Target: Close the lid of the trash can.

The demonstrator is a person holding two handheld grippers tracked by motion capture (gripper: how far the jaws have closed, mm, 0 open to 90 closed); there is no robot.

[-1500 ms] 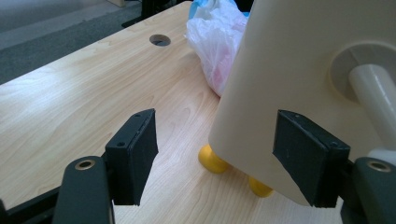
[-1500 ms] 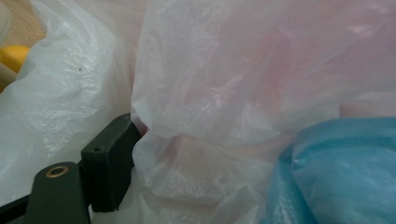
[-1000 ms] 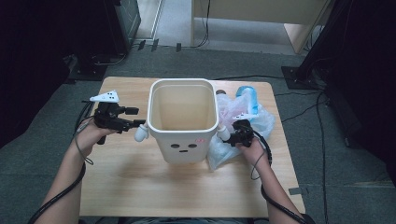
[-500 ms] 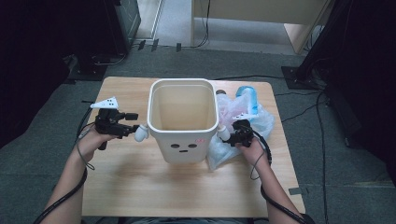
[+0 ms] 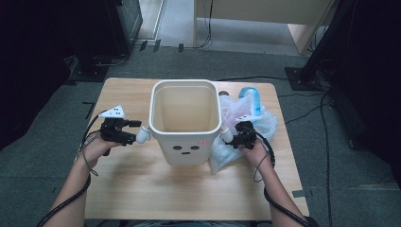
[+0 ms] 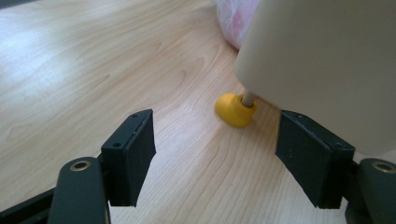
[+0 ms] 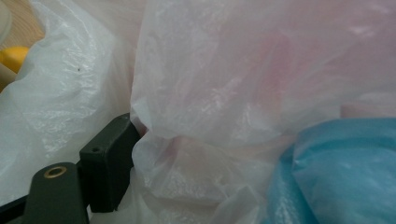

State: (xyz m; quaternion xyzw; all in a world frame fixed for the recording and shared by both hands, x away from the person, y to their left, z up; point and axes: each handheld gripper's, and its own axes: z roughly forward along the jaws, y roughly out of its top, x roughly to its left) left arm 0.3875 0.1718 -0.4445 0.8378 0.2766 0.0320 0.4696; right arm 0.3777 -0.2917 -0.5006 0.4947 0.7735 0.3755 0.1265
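Left gripper (image 5: 134,131) — jaws open — sits just left of the bin (image 5: 185,120); right gripper (image 5: 235,135) has its jaws pinching the plastic bag (image 5: 257,120).

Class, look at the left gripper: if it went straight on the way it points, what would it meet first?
Probably the cream bin: the left gripper, jaws open, points at the bin's lower wall and yellow foot. Depth is unclear.

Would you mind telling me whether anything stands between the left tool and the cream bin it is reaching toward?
Nothing visible does. The left tool hangs open beside the bin, with bare table between its jaws and the bin's wall. The bin's yellow foot sits just ahead.
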